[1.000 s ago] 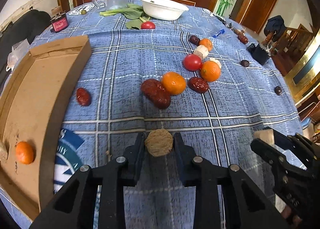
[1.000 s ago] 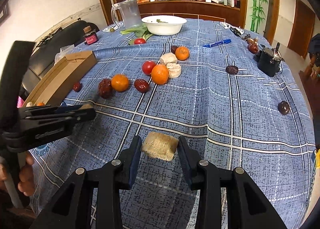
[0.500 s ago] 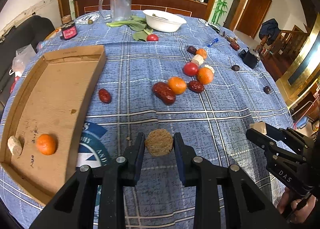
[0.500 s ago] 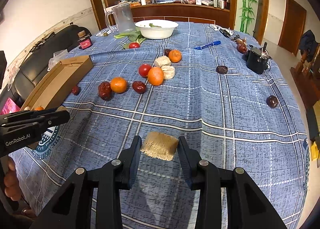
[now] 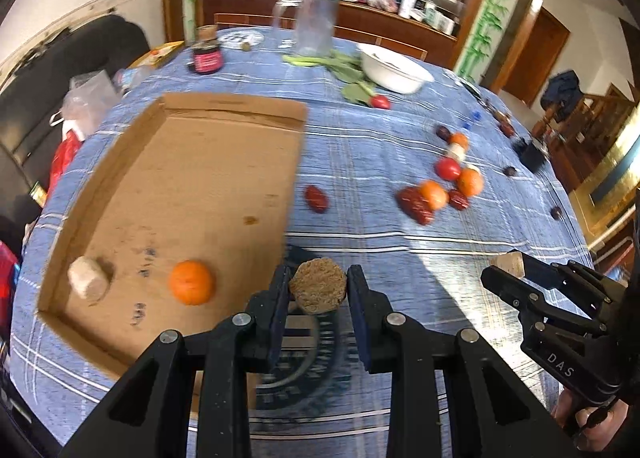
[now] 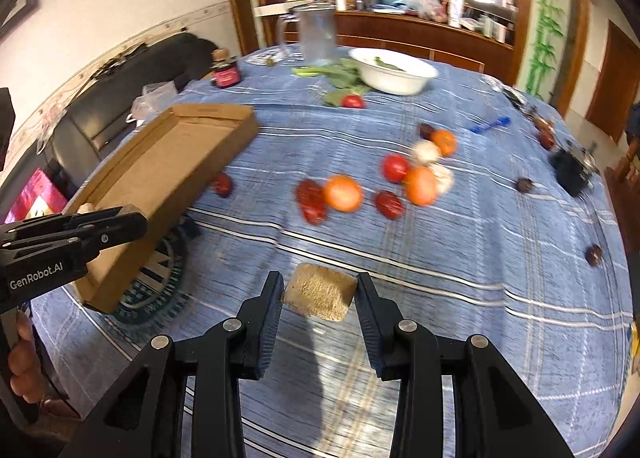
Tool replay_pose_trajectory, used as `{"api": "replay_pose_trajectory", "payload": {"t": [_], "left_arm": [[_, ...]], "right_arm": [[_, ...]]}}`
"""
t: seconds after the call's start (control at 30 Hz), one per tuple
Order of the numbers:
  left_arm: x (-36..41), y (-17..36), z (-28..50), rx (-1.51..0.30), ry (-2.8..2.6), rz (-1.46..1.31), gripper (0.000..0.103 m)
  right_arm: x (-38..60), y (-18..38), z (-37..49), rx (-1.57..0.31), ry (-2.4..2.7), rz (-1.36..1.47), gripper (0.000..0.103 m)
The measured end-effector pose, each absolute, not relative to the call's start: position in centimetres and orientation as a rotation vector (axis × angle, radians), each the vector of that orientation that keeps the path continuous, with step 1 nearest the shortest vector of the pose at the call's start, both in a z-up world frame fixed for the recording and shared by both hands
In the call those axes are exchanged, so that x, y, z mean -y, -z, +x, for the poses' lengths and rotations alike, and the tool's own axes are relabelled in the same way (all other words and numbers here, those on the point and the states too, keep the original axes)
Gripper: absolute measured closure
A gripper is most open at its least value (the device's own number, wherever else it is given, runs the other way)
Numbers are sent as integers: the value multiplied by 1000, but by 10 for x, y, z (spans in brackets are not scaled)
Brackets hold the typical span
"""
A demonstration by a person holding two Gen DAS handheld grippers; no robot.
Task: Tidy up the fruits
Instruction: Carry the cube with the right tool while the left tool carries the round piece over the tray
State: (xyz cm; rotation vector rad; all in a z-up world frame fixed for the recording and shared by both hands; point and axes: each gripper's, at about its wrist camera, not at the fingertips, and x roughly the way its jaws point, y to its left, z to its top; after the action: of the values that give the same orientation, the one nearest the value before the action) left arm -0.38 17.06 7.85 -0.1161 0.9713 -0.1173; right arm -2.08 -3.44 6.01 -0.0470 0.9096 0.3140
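Observation:
My left gripper (image 5: 319,276) is shut on a round brown chunk (image 5: 318,292), held over the right edge of the cardboard tray (image 5: 200,178). An orange (image 5: 191,282) and a pale chunk (image 5: 87,283) lie in the tray. My right gripper (image 6: 320,284) is shut on a tan squarish chunk (image 6: 320,296) above the blue checked cloth, to the right of the tray (image 6: 180,150). Loose oranges (image 6: 343,192), a tomato (image 6: 395,167) and red dates (image 6: 311,198) lie mid-table. Each gripper shows at the edge of the other's view.
At the far side stand a white bowl (image 5: 394,72), a glass pitcher (image 5: 310,24), leafy greens (image 6: 340,76) and a dark jar (image 5: 206,56). A blue pen (image 6: 490,124) and a black object (image 6: 572,170) lie at the right. A sofa borders the table's left.
Both grippers have travelled left toward the cardboard tray and risen a little, each still holding its chunk. The tray now fills the left wrist view's left half.

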Motion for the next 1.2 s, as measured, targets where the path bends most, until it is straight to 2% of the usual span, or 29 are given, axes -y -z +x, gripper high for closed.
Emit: {"api": "replay_pose_trajectory", "payload": {"t": [0.7,1.2], "left_arm": [[-320,-61,23,-982,-107,-213,75],[-336,-29,67,-1068,-121,-211,75]], "right_arm": [[-114,-68,41,-911,-504,-127,62],[-175,-31,78,-1006,-560,-155,62]]}}
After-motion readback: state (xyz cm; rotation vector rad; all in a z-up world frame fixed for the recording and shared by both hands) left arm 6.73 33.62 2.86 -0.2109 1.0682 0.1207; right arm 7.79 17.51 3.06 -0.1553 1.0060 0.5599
